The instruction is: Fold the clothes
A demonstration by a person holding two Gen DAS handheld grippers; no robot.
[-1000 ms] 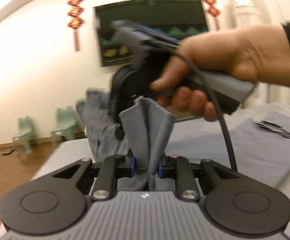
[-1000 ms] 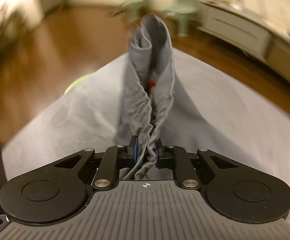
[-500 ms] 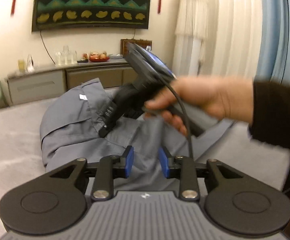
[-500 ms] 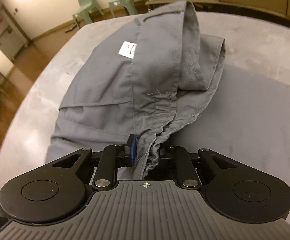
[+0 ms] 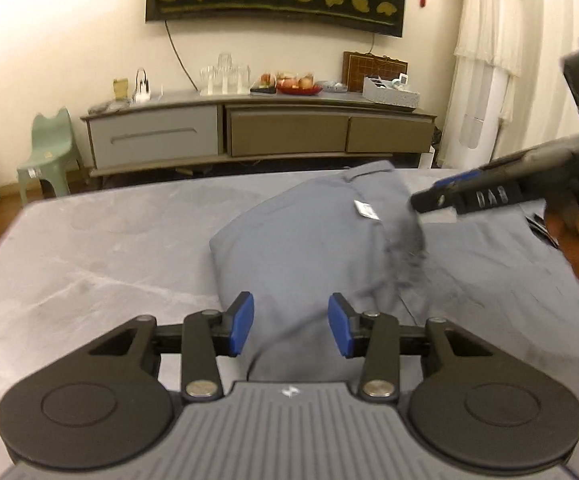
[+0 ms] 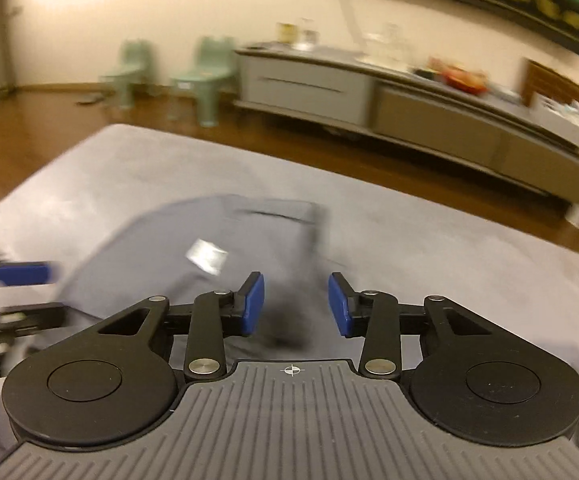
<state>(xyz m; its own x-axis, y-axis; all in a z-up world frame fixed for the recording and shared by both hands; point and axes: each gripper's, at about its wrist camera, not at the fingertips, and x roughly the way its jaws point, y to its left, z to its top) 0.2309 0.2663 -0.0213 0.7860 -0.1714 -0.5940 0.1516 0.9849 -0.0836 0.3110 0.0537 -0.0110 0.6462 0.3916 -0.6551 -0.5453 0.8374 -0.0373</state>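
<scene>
Claws (image 5: 291,330) apparently off grey garment (image 5: 313,240) now.

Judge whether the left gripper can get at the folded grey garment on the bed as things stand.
Probably yes. The left gripper, jaws just opened and empty, hangs right over the grey garment. The right gripper sits at the garment's far right edge, off the left's path.

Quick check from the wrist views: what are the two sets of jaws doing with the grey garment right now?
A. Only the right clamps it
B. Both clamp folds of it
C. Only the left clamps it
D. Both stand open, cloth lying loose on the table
D: in each wrist view the blue pads stand apart on the left gripper and right gripper, and the grey garment lies on the table.
</scene>
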